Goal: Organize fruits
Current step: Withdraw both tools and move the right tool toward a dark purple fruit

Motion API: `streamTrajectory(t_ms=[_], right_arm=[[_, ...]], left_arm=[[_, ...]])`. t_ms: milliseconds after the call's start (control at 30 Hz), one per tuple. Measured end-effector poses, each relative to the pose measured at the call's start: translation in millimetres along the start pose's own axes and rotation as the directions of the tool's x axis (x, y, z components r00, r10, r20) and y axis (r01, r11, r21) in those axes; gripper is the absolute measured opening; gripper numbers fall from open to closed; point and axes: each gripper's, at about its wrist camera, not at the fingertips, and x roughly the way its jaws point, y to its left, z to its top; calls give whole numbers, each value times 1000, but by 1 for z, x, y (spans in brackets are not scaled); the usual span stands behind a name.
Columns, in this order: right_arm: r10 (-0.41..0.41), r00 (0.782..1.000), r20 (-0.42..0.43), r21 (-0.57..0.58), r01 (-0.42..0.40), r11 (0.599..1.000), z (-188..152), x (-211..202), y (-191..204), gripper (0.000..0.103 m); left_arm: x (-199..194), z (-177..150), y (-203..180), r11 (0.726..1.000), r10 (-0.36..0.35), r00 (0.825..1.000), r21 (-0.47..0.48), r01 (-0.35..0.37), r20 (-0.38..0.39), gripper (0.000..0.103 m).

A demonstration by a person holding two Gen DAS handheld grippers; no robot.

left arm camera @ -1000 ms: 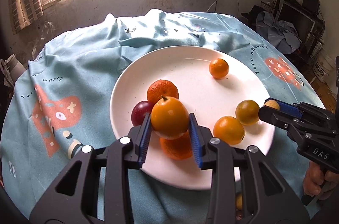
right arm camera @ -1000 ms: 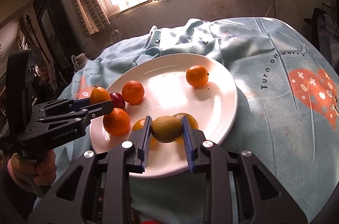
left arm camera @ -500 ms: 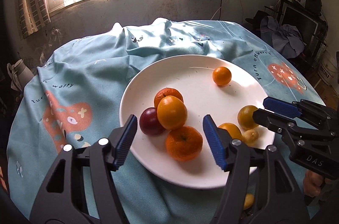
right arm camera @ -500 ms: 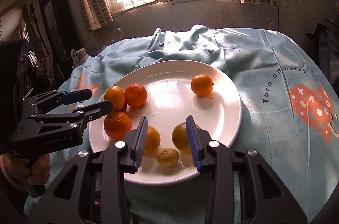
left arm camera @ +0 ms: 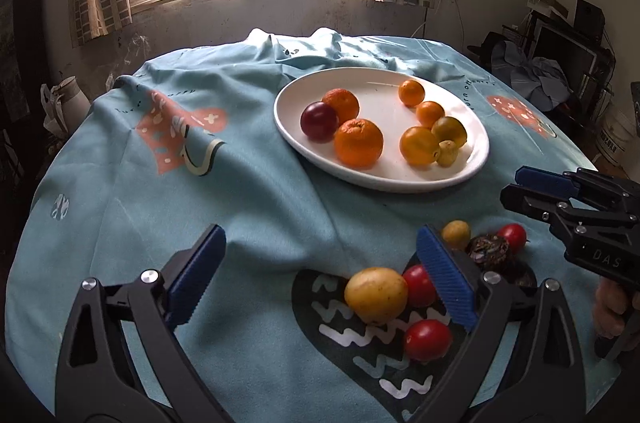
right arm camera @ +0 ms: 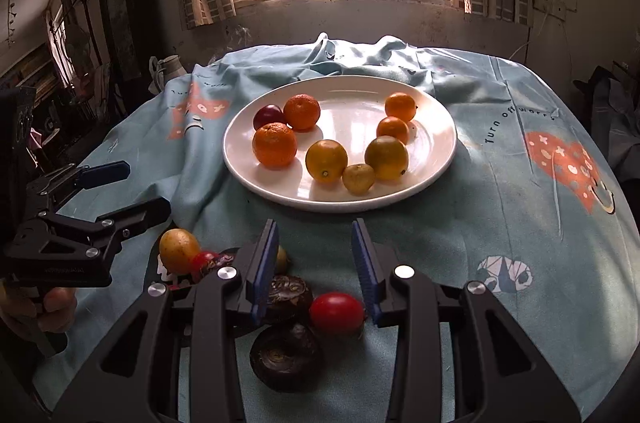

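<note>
A white plate [left arm camera: 290, 133] [right arm camera: 352, 111] on the blue cloth holds several oranges, a dark red plum [left arm camera: 319, 121] and a small yellow fruit [right arm camera: 359, 178]. Nearer to me, loose fruit lies on the cloth: a yellow fruit [left arm camera: 376, 295] [right arm camera: 179, 250], red tomatoes [left arm camera: 427, 339] [right arm camera: 337, 311] and dark wrinkled fruits [right arm camera: 286, 351]. My left gripper [left arm camera: 320, 247] [right arm camera: 144, 187] hangs over the cloth with its jaws opening wide and gripping nothing; the yellow fruit lies just inside its right finger. The right gripper [right arm camera: 315, 227] [left arm camera: 516, 187] stands open above the loose fruit, with nothing pressed between its pads.
The cloth [left arm camera: 240, 191] is rumpled behind the plate and drapes over a round table. A wall with a bright window rises behind. Dark clutter [left arm camera: 560, 83] stands at the right, furniture [right arm camera: 80, 63] at the left. A hand [left arm camera: 608, 307] holds the right gripper.
The left gripper let go of an orange on the plate, opened wide and drew back to the loose fruit. The right one released the small yellow fruit on the plate and drew back too.
</note>
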Motion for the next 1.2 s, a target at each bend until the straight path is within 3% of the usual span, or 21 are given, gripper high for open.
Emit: streamTrajectory(t_ms=[100, 300, 367, 467, 500, 533, 1000, 1067, 1200], right_arm=[[9, 999, -31, -51, -10, 999, -15, -6, 12, 38], [10, 995, -95, -148, -24, 989, -37, -10, 31, 38], [-25, 994, -106, -169, 6, 986, -40, -8, 35, 38], [-42, 991, -124, -194, 18, 981, -42, -4, 35, 38], [-50, 990, -132, -199, 23, 980, -44, -2, 35, 48], [-59, 987, -147, -203, 29, 979, -45, 1, 35, 52], [-90, 978, -186, -204, 51, 978, -50, 12, 29, 52], [-72, 978, -197, -192, 34, 981, -51, 14, 28, 46], [-25, 980, -198, -133, -2, 991, -48, 8, 21, 44]], left_arm=[[0, -14, 4, 1000, 28, 998, 7, -28, -51, 98], [-17, -19, 10, 997, 78, 997, -5, -78, -9, 100], [-17, -18, 12, 995, 102, 995, -7, -102, -5, 100], [-18, -17, 15, 995, 96, 995, -25, -96, -10, 100], [-19, -16, 16, 995, 94, 996, -30, -95, -9, 100], [-19, -16, 16, 995, 95, 995, -34, -96, -7, 100], [-20, -16, 21, 993, 103, 995, -52, -103, -11, 100], [-19, -16, 21, 993, 105, 994, -54, -106, -14, 100], [-18, -17, 22, 997, 40, 998, -61, -42, -45, 100]])
